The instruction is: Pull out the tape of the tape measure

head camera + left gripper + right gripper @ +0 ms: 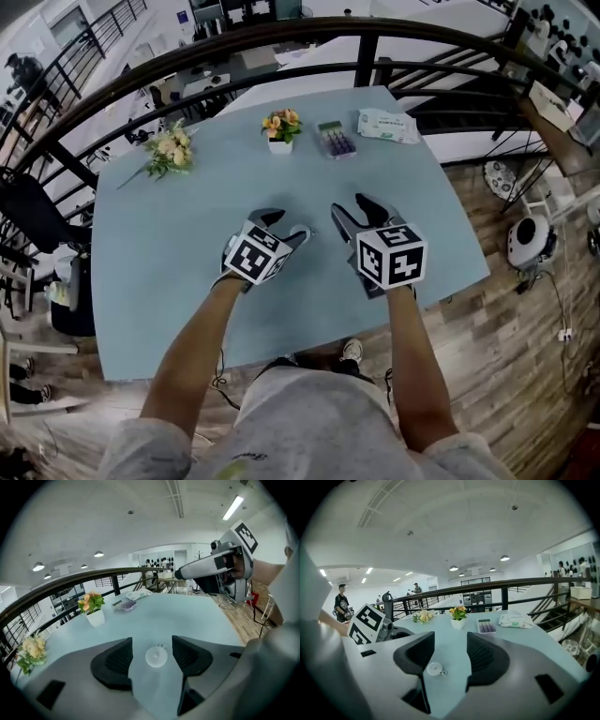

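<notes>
The tape measure (pixel 156 656) is a small round white case with a little ring on its rim, lying flat on the pale blue table (pixel 169 272). In the left gripper view it shows between the two pads, on the table beyond them and untouched. My left gripper (pixel 152 651) is open. The right gripper view shows the tape measure (pixel 435 669) low between the jaws of my right gripper (pixel 450 656), which is also open and empty. In the head view my left gripper (pixel 287 225) and right gripper (pixel 353 208) hover side by side over the table's middle; I cannot make out the case there.
At the table's far side stand a small potted flower (pixel 281 129), a loose bouquet (pixel 169 148), a purple-filled box (pixel 336 139) and a pack of wipes (pixel 386 124). A dark railing (pixel 281 42) curves behind the table. The table's near edge is by my legs.
</notes>
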`<state>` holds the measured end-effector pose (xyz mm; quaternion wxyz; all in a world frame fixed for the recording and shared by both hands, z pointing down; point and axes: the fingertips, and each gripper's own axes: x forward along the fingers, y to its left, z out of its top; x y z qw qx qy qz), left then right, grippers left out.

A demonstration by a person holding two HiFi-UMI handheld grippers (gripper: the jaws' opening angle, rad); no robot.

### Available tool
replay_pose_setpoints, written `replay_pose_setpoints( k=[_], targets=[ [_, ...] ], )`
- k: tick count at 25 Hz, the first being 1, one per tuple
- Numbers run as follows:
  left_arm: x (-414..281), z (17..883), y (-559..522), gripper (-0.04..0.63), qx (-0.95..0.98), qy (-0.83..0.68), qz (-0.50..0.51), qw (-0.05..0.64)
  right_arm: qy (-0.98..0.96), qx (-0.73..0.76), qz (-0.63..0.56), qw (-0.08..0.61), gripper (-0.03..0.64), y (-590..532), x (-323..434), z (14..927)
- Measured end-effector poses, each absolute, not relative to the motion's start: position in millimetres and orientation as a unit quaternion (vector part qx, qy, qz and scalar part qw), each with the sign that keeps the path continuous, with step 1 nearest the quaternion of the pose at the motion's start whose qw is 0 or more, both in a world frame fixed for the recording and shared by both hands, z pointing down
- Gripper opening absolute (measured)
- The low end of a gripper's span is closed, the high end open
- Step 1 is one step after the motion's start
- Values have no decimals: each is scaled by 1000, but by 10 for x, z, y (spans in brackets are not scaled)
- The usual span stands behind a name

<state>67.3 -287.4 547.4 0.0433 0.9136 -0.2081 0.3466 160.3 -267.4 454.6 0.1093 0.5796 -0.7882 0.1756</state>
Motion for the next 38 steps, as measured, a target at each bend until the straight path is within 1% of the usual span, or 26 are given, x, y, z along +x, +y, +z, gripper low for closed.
replay_pose_setpoints(
  k=[8, 17, 27, 32, 38],
  targets=[
    [789, 5781, -2849, 272, 913, -160, 374, 35, -771, 598, 185, 114, 199, -2623, 1597, 4694],
    [792, 6074, -2863, 285, 908, -129, 397, 45, -760, 607, 192, 128, 199, -2652, 1589, 4828],
    [854, 6246, -2860, 284, 902, -102, 418, 36, -757, 604, 207, 140, 198, -2718, 1574, 5005],
    [852, 6293, -2838, 275, 898, -98, 424, 70, -753, 605, 216, 142, 198, -2699, 1629, 5037],
    [853, 6298, -2833, 268, 898, -100, 422, 75, -752, 606, 217, 138, 198, -2672, 1677, 5037]
  ],
)
